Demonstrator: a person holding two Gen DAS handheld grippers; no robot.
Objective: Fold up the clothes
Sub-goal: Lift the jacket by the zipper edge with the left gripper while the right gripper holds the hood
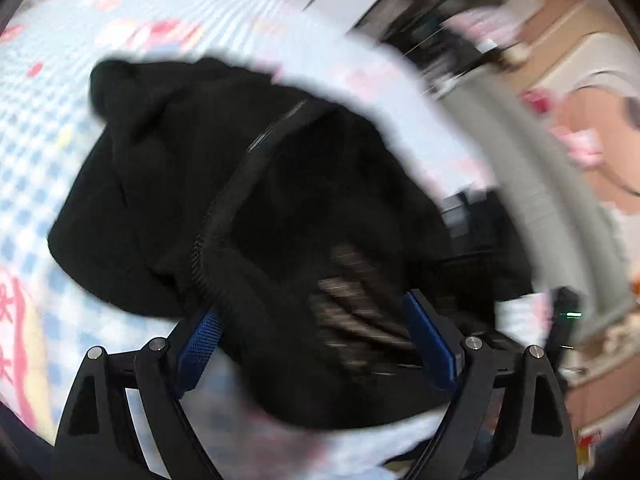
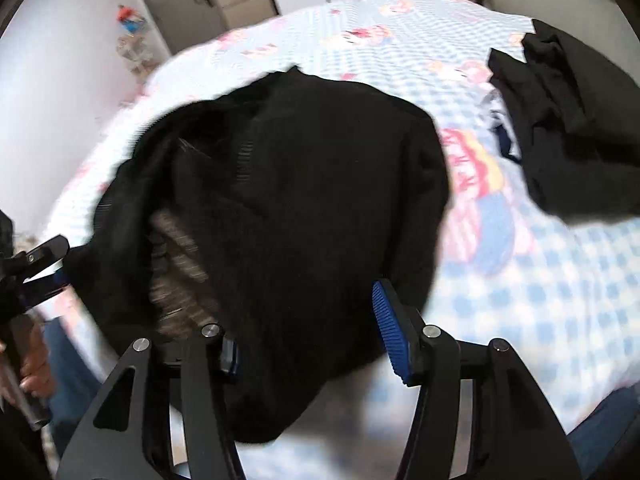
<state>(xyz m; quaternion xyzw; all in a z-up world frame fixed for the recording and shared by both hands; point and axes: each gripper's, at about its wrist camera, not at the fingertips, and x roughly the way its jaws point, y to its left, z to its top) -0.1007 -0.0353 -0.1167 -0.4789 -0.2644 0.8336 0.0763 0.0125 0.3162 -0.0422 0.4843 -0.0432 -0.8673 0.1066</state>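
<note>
A black zip-up jacket with a ribbed hem and a striped grey lining lies bunched on the blue checked bed sheet. My left gripper stands open and wide, with the jacket's hem and lining in the gap between its blue pads. In the right wrist view the same jacket fills my right gripper, which is shut on a thick bunch of it; one pad is buried under cloth. The left gripper shows at the left edge of that view, at the jacket's side.
A second dark garment lies crumpled at the far right of the bed sheet. A hand grips the left tool's handle. Beyond the bed are a white wall and a grey door. The left wrist view is blurred.
</note>
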